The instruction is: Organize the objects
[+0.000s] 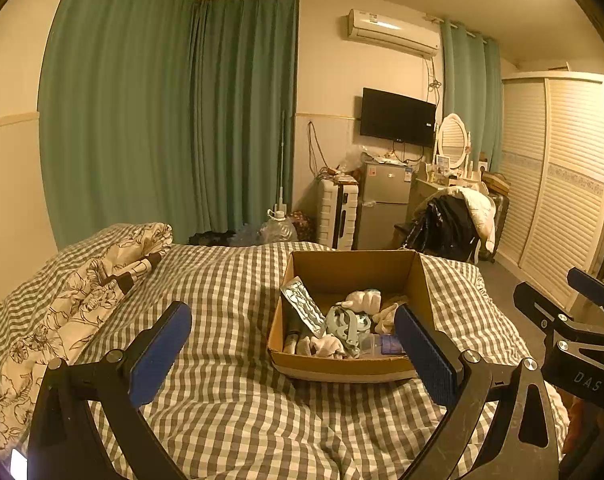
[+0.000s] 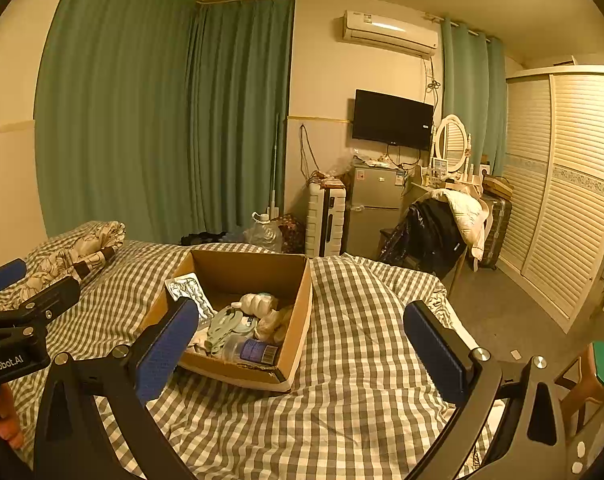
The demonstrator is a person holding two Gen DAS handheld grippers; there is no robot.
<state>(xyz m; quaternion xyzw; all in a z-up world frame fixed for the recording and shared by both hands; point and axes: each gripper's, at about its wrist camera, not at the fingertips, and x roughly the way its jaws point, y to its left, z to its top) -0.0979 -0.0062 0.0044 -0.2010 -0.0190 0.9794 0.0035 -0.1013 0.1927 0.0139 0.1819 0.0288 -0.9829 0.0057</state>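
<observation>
Right now I see the cardboard box sitting on the bed's checked cover, its top open. Inside lie a blister pack leaning on the left wall, a pale teal strap piece, white cloth bits and a clear bottle with a blue label at the near edge. My left gripper hangs just before the box, jaws spread wide and holding nothing. My right gripper hovers beside it, equally wide and bare. A floral quilt lies bunched at the bed's left.
</observation>
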